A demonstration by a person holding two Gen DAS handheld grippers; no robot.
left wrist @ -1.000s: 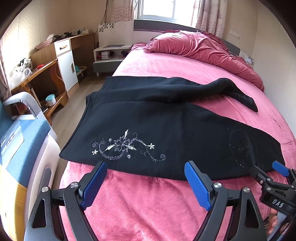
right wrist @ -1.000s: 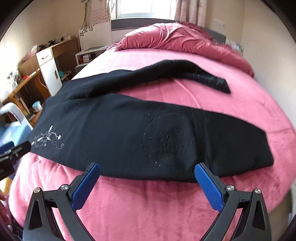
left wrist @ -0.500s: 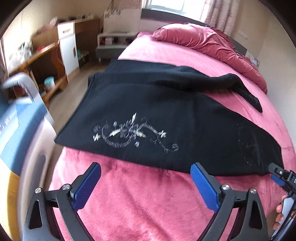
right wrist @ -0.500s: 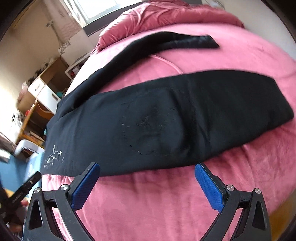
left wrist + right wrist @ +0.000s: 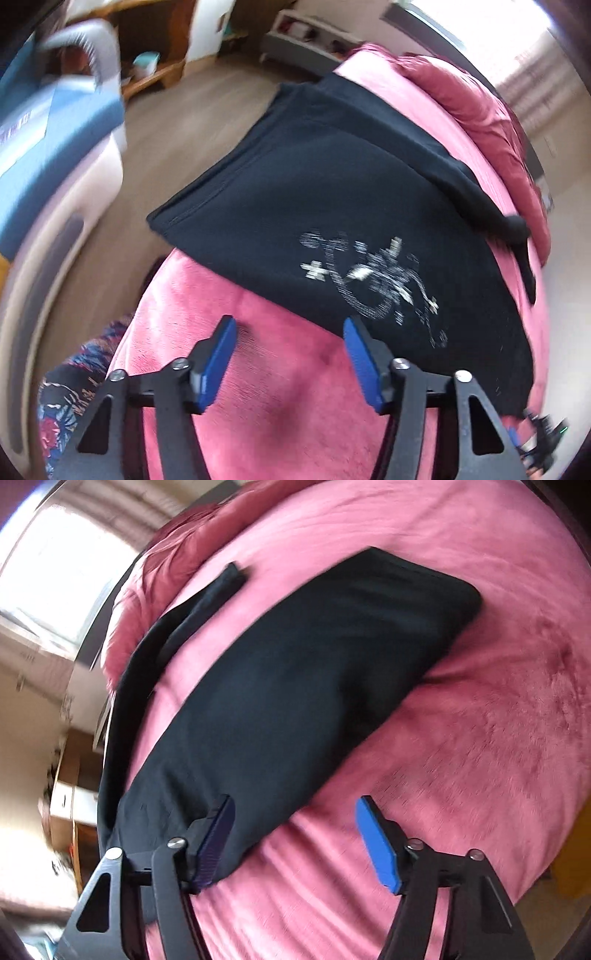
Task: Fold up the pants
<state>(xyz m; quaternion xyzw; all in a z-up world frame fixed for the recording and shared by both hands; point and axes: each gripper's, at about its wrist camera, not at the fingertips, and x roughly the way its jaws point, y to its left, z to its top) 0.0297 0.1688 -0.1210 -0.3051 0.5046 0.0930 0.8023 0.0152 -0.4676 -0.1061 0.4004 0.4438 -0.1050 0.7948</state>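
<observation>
The left tool (image 5: 290,354) is a black, angular frame with triangular cut-outs in its arms, silver screw heads at the joints and two flat blue pads (image 5: 360,360), ridged on their inner faces, at about 11 and 1 o'clock from its base. The right tool (image 5: 295,834) has the same build: black struts, round silver screws, and blue pads (image 5: 376,843), the one towards 10 o'clock looking darker in shadow.

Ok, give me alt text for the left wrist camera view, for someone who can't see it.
Black pants with a white embroidered flower design lie spread on a pink bedspread, their waist end hanging over the bed's edge. The open left gripper, with blue pads, hovers at the near hem; the image is motion-blurred, with wooden floor and furniture behind.
</observation>
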